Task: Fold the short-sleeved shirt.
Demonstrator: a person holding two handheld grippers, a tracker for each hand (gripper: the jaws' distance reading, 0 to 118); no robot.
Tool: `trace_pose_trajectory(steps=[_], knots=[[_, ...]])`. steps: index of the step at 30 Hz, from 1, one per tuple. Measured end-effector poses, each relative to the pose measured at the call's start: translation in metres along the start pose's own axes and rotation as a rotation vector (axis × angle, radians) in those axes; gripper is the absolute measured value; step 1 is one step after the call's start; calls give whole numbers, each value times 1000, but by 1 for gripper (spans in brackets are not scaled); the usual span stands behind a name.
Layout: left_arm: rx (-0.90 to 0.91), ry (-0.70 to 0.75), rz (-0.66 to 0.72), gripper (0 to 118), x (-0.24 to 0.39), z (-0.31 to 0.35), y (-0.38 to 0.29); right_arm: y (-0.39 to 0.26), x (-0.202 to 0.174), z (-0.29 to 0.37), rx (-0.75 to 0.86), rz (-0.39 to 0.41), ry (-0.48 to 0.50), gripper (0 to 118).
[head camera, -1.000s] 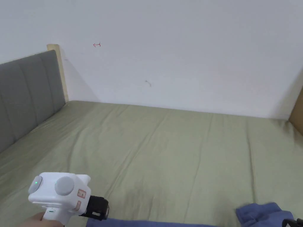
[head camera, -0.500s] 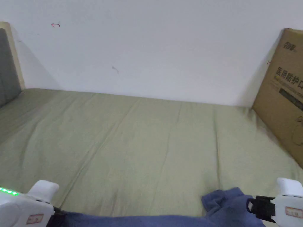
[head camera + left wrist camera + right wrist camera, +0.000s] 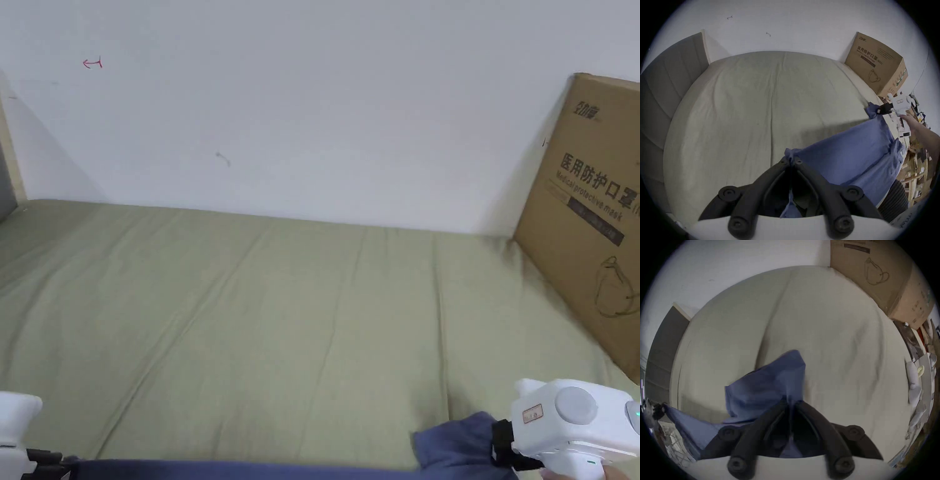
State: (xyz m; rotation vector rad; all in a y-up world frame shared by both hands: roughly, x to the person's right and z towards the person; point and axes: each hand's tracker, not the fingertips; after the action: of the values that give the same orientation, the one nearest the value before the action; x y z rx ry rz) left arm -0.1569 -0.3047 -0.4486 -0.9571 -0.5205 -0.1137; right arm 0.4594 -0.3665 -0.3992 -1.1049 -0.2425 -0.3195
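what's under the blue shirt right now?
The blue shirt hangs stretched between the left gripper and right gripper, both clamped on it. The green bed sheet shows beneath its upper edge, in shadow. The shirt covers whatever lies lower.

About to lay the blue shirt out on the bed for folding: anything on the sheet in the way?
Nothing visible. Both tools, left and right, are shut on the shirt, and the green sheet ahead lies bare. The cardboard box stands at the bed's right edge, beside the landing area.
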Motion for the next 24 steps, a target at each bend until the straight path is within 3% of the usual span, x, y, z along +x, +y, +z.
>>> trace_pose_trajectory(steps=[5,12,15,19,22,24], knots=[[30,-19,88,0,-8,1,2,-5,-12,58,177,50,-16,1],[167,-72,131,0,-14,21,14,-6,-3,135,373,-16,6,1],[174,-86,120,0,-12,28,16,-26,7,150,386,-55,36,1],[131,-90,79,0,-9,34,2,-93,8,164,376,-49,14,1],[49,-117,109,0,-13,36,-24,-154,18,160,283,-62,35,1],[31,-120,96,0,-14,42,-46,-194,24,157,221,-114,59,1]])
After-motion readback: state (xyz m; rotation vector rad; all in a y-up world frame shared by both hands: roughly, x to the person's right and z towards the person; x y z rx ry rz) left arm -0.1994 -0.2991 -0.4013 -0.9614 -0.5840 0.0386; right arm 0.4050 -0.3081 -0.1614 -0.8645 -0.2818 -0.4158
